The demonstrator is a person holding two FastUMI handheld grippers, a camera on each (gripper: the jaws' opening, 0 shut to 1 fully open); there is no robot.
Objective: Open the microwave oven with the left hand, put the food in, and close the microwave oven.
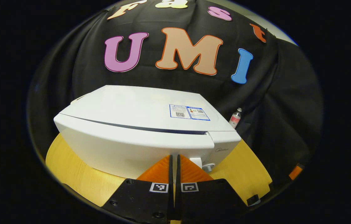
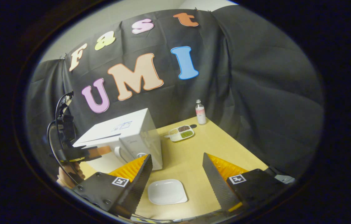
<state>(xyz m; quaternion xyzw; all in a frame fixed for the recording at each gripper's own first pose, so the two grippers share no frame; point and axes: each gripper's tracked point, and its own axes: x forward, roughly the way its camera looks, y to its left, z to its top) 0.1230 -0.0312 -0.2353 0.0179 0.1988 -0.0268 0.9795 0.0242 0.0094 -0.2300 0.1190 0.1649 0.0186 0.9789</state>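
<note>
White microwave [image 2: 122, 137] — door faces left gripper [image 2: 92, 152].

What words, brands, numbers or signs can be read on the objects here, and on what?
The sticker on top of the microwave: too small to read.
The brand mark on its front: too blurred.
The label on the bottle: too small.
The square markers on the left tool: patterns, no words.
</note>
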